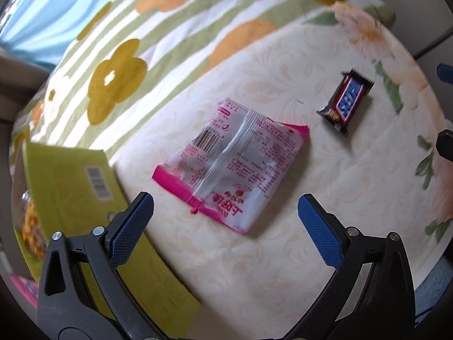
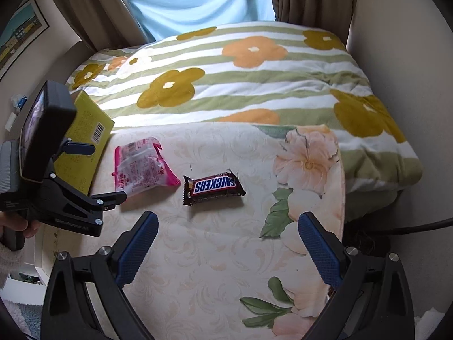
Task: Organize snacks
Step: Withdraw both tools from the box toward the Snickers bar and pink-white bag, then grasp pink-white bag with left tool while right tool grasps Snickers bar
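A pink and clear snack packet point(image 1: 230, 160) point(image 2: 141, 167) lies face down on the cream floral cloth point(image 1: 283, 255) point(image 2: 215, 255). To its right lies a brown Snickers bar point(image 1: 346, 102) point(image 2: 213, 188). My left gripper point(image 1: 226, 215) hovers open just short of the pink packet, with nothing between its blue pads. The left gripper point(image 2: 107, 172) also shows in the right wrist view, beside the packet, held by a hand point(image 2: 17, 226). My right gripper point(image 2: 228, 233) is open and empty, just short of the Snickers bar.
A yellow-green box point(image 1: 93, 198) point(image 2: 85, 138) lies at the left edge of the cloth. A green-striped flowered quilt point(image 1: 175, 36) point(image 2: 254, 85) is piled behind the cloth. Blue curtains point(image 2: 198, 2) hang at the back. A dark cable point(image 2: 410, 226) runs at the right.
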A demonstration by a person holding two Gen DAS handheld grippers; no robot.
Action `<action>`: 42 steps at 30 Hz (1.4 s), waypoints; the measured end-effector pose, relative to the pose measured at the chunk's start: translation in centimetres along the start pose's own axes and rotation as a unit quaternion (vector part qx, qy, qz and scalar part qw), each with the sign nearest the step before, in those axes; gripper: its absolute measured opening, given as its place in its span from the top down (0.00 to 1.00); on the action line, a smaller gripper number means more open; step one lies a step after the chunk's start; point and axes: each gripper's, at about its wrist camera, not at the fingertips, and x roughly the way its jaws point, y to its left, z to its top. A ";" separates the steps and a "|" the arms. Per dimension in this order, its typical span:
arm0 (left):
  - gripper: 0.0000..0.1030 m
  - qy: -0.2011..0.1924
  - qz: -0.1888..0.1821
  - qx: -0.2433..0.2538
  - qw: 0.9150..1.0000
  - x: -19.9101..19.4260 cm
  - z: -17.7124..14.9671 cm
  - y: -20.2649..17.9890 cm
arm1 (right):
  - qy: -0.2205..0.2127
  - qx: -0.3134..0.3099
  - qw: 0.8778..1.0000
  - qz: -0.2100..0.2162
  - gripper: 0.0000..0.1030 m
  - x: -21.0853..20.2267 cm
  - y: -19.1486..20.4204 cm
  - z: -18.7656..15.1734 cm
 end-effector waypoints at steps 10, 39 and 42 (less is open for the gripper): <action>0.02 0.030 -0.023 0.028 0.999 3.9 2.1 0.4 | 0.029 -0.035 0.999 -0.005 0.04 6.0 1.4 0.7; 0.54 -0.044 -0.094 -0.024 0.994 1.5 1.9 2.1 | -0.006 -0.061 0.998 -0.012 0.04 9.0 2.1 0.9; 0.54 -0.049 -0.100 -0.039 0.993 1.1 1.6 2.4 | -0.011 -0.068 0.997 -0.020 0.04 9.1 2.4 0.7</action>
